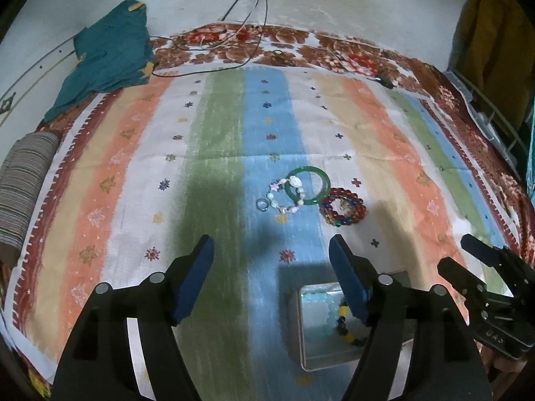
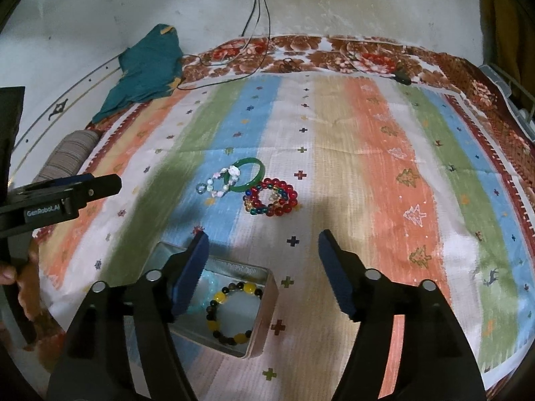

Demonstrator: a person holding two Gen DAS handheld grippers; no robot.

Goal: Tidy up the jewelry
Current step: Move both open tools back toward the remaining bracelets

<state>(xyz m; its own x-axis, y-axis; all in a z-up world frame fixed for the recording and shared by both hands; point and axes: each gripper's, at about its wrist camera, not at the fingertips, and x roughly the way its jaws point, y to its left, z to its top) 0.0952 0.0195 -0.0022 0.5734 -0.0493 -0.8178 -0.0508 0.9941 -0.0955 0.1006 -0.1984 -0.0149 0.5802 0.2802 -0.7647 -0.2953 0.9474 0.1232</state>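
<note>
Nearest to us sat the open metal tin (image 2: 264,304), low in both wrist views, on the striped cloth (image 2: 384,153). Inside it lay a bracelet of yellow and dark beads (image 2: 230,314), and beside that, toward the left, a pale blue beaded bracelet (image 2: 207,287), partly hidden behind a finger in both views.

We held the left gripper (image 1: 271,250) with its blue-padded jaws standing wide and nothing between them. The right gripper (image 2: 263,245) stood much the same, wide open and empty, hovering over the near edge of the tin.

We judged the work partly done: two pieces were in the tin, and the rest waited farther off on the cloth. Out there we saw a green bangle (image 2: 255,175), with a bracelet of pale mixed beads (image 2: 222,183) overlapping its left side. A small ring (image 2: 201,188) rested at the left end of that bracelet. Just right of the bangle and slightly nearer to us lay a heap of red and multicoloured beaded bracelets (image 2: 272,200), touching the bangle's near rim.

Those four pieces were still to be carried into the tin, and neither gripper was close to them.
</note>
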